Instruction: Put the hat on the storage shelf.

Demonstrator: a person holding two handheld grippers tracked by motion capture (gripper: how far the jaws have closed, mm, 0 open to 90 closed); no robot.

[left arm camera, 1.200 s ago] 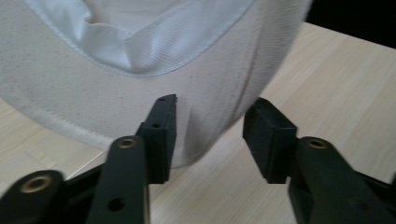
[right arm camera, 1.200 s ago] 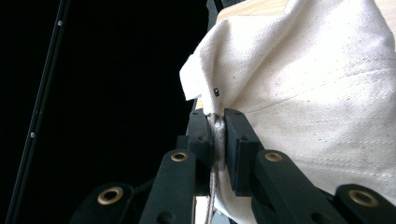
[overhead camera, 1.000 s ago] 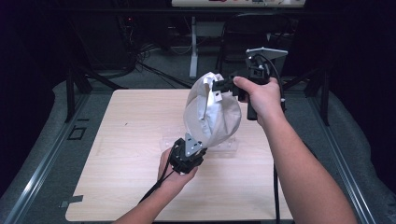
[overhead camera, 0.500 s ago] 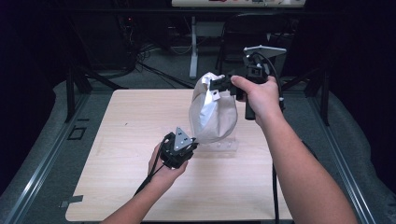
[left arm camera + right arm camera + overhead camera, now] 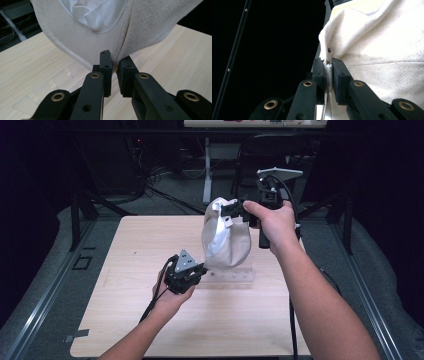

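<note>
The white cloth bag point(image 5: 226, 239) hangs above the counter point(image 5: 125, 270) over a clear plastic sheet point(image 5: 227, 276); the right gripper point(image 5: 239, 209) pinches its top hem at twelve o'clock; the left gripper point(image 5: 197, 269), fingers just closing, nips its bottom seam at seven o'clock.

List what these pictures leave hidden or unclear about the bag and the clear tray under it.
- Bag contents: high view, cloth walls hide the inside.
- Clear tray: high view, bag covers its middle; too faint to tell what it holds.
- Bag top: left hand-held gripper view, cut off by the upper edge.
- Bag's far side: right hand-held gripper view, overexposed.
</note>
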